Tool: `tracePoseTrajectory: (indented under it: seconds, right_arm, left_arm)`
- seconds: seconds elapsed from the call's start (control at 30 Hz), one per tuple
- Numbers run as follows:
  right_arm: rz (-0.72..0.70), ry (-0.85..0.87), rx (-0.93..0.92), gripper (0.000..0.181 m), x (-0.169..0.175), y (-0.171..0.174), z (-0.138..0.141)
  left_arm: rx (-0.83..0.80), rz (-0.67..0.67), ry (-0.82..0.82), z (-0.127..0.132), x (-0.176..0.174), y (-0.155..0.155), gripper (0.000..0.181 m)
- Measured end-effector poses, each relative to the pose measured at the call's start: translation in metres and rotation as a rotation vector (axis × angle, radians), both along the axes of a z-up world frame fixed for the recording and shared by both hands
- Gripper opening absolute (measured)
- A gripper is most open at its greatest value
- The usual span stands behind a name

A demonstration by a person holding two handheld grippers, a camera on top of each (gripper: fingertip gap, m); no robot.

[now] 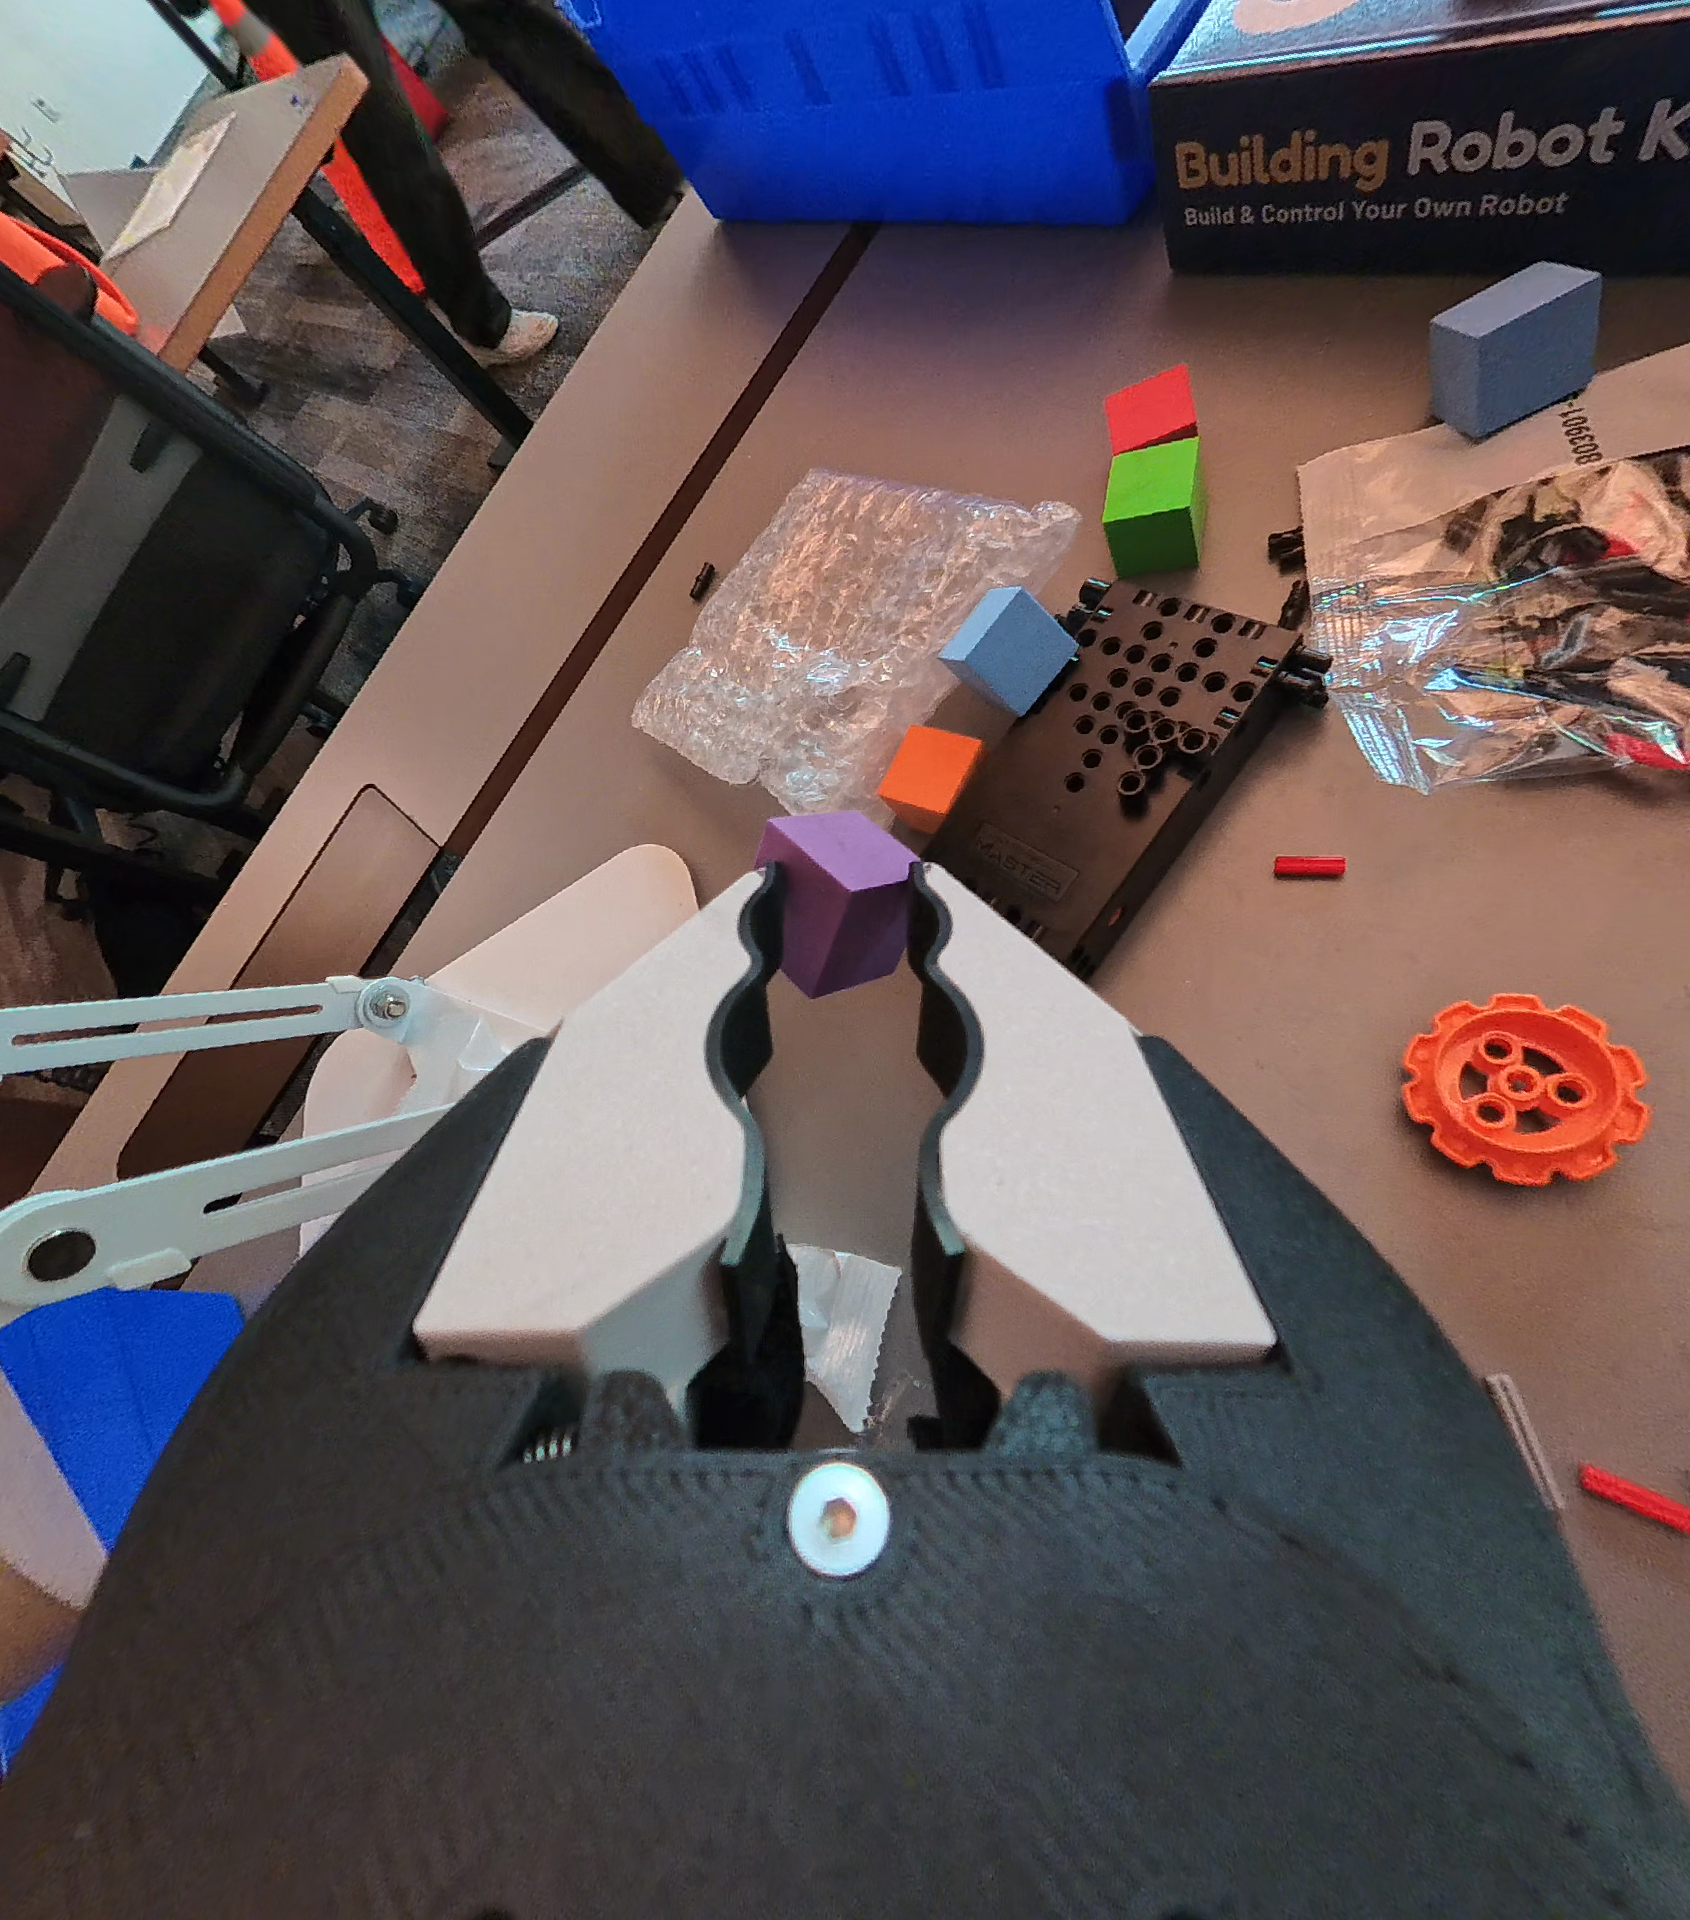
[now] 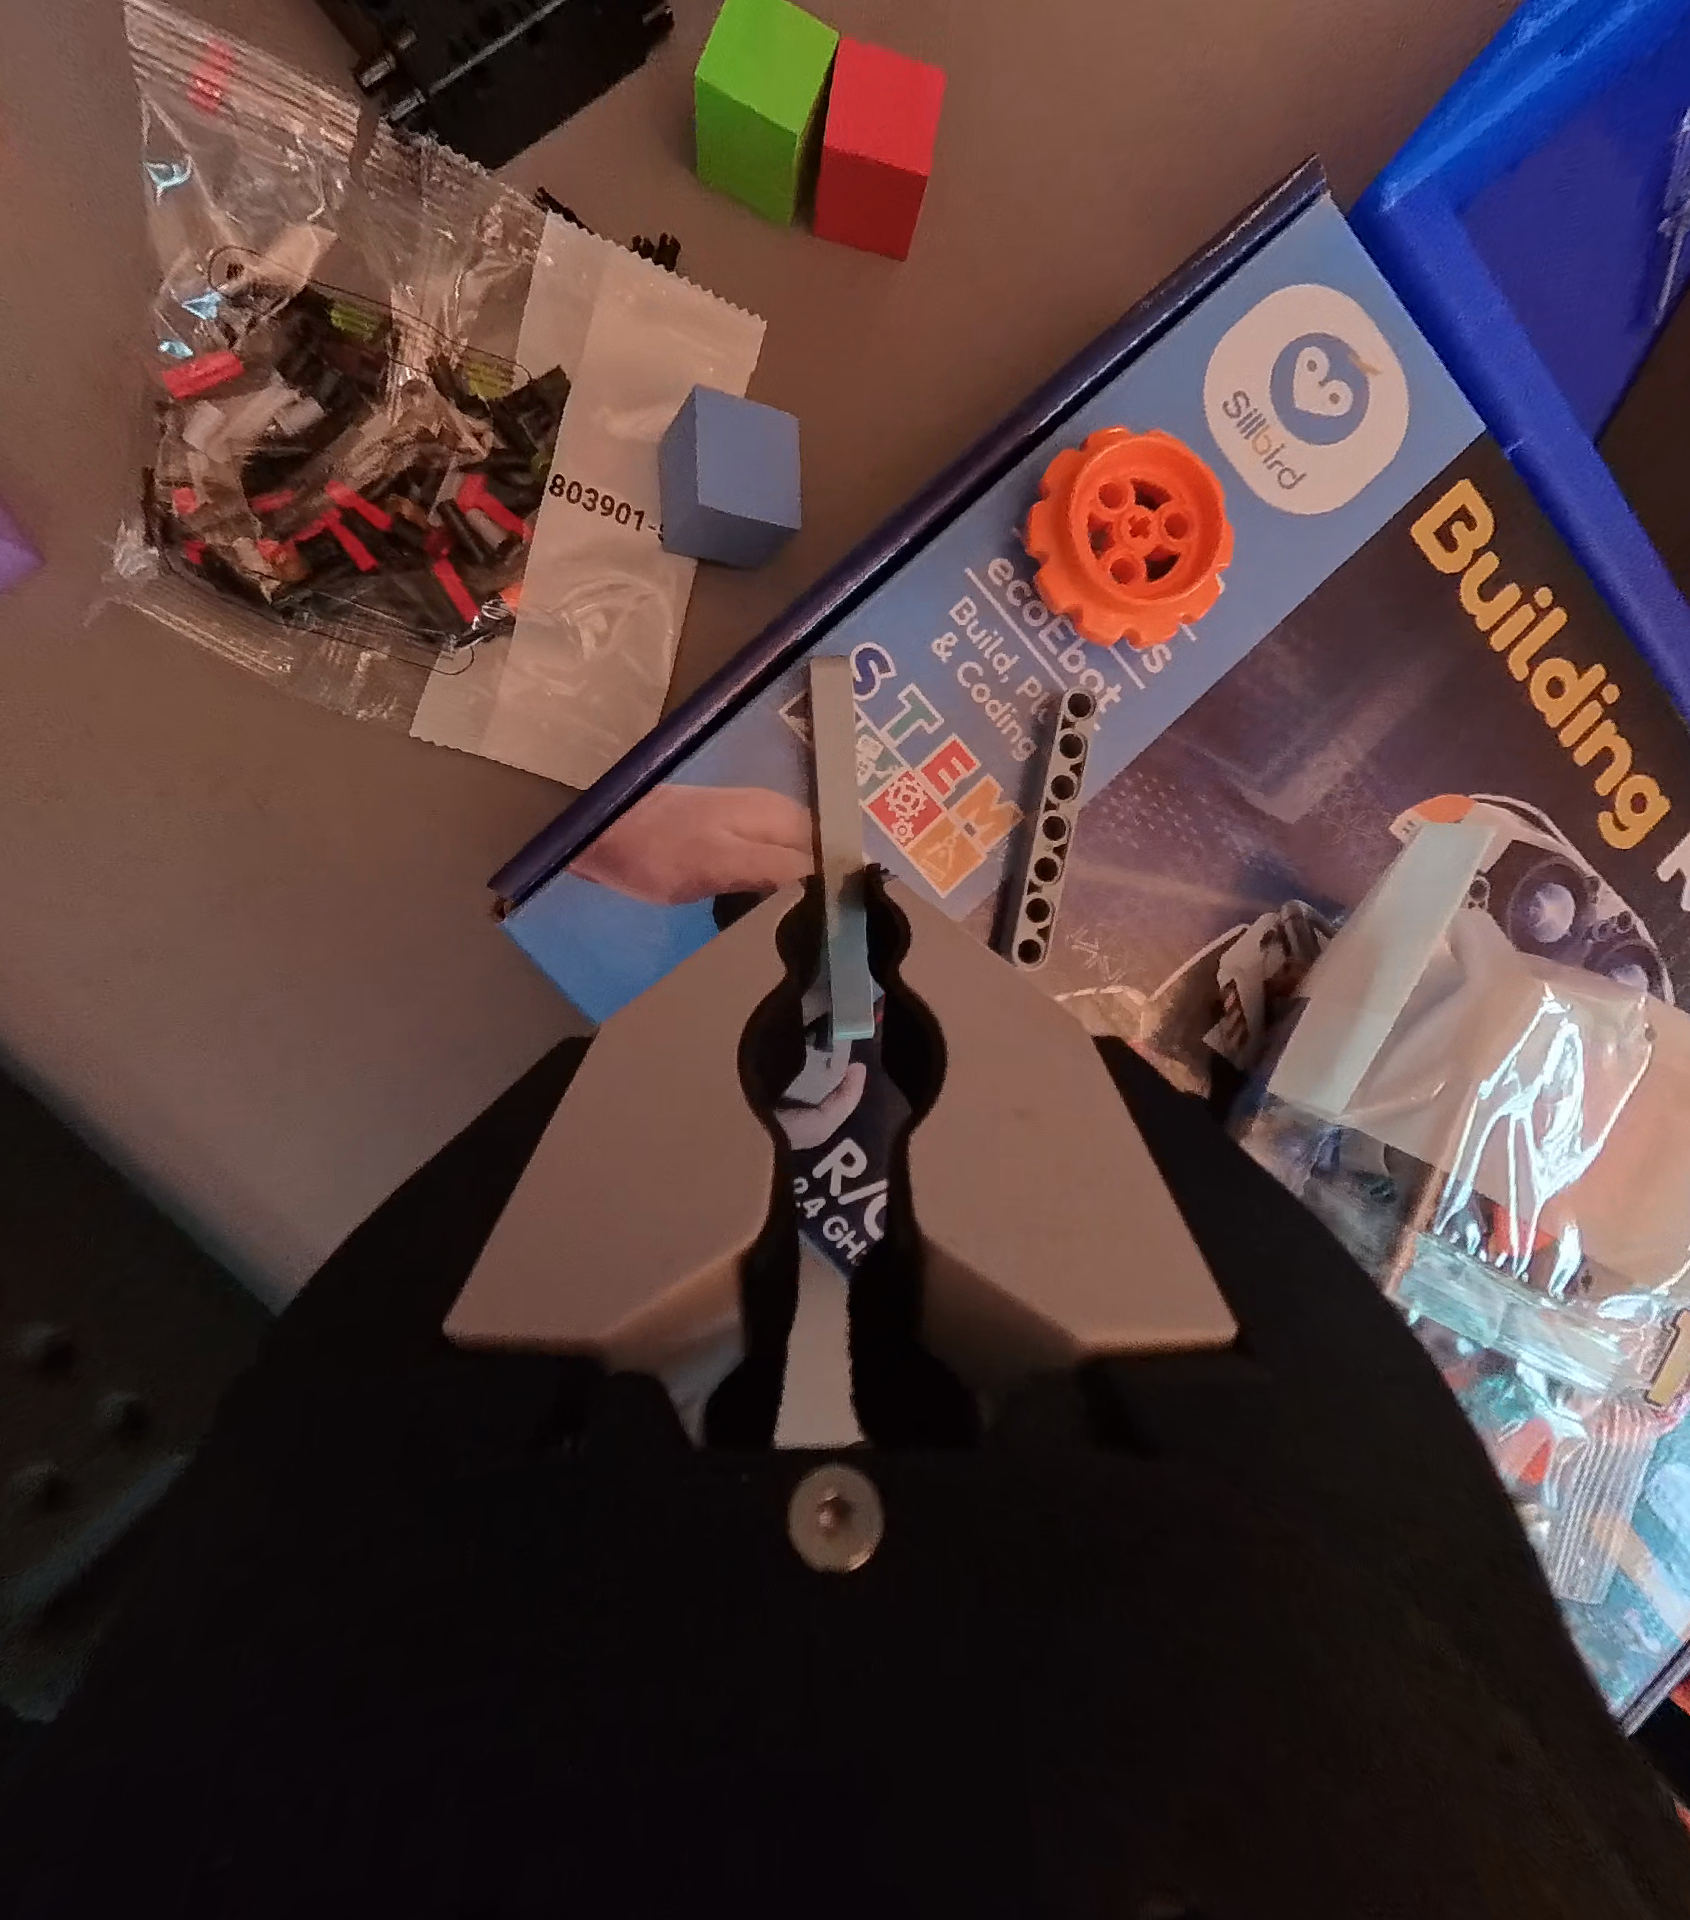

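Here, my left gripper (image 1: pixel 839 883) has its fingers (image 1: pixel 758 914) closed on a purple cube (image 1: pixel 836 899), pinched at the tips and held above the desk (image 1: pixel 1443 935). My right gripper (image 2: pixel 843 883) has its fingers (image 2: pixel 799 914) drawn nearly together on a thin grey strip (image 2: pixel 839 831), which stands up past the tips over the printed kit box (image 2: pixel 1236 935).

Taking that kit box as my landmark: on its lid lie an orange gear wheel (image 2: pixel 1127 535) and, beside it, a dark beam with a row of holes (image 2: pixel 1054 821). A crinkled clear bag (image 2: pixel 1547 1195) also rests on the lid. Just off the box's edge sits a blue block (image 2: pixel 729 488) on the white end of a clear bag of small black and red parts (image 2: pixel 342 468). Farther from the box, a green block (image 2: pixel 763 109) and a red block (image 2: pixel 877 145) touch side by side. Behind the box stands a blue bin (image 2: pixel 1568 208).

Nearer my left fingers, well away from the box, are an orange cube (image 1: pixel 929 774), a pale blue cube (image 1: pixel 1007 649), a black perforated plate (image 1: pixel 1132 748), bubble wrap (image 1: pixel 820 634) and another orange gear (image 1: pixel 1525 1089).
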State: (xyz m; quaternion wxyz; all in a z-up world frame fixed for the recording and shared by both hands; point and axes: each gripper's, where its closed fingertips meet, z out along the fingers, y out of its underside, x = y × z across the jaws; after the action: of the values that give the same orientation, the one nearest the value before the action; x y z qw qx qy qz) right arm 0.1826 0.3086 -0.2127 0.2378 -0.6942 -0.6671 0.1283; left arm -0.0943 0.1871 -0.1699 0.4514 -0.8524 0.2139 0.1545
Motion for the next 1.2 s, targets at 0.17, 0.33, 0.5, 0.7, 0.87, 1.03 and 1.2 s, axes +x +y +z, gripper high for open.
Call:
tracePoseTrajectory:
  seconds: [0.17,0.33,0.5,0.7,0.87,1.03,1.2]
  right_arm:
    - [-0.061,0.057,-0.03,0.006,0.006,0.007,0.012]
    - [-0.036,-0.032,0.336,0.006,0.013,0.027,0.021]
    - [0.009,-0.116,0.451,0.006,0.01,0.018,0.003]
    - [0.054,-0.104,0.4,0.015,0.009,0.0,0.005]
    - [0.104,-0.099,0.282,0.009,0.012,-0.019,0.002]
    - [-0.002,-0.021,0.233,0.02,0.01,-0.002,0.007]
    - [0.004,0.012,0.199,0.007,0.007,-0.002,0.001]
  left_arm:
    - [-0.003,-0.003,0.003,-0.001,0.001,0.0,0.022]
    - [-0.003,-0.012,0.001,-0.001,0.004,0.002,0.022]
    - [-0.007,-0.022,0.005,-0.002,0.008,0.003,0.022]
    - [-0.008,-0.024,0.005,-0.002,0.009,0.003,0.022]
    - [-0.009,-0.025,0.009,-0.002,0.009,0.003,0.022]
    - [-0.011,-0.027,0.011,-0.003,0.01,0.004,0.022]
    - [-0.015,-0.027,0.012,-0.004,0.01,0.004,0.022]
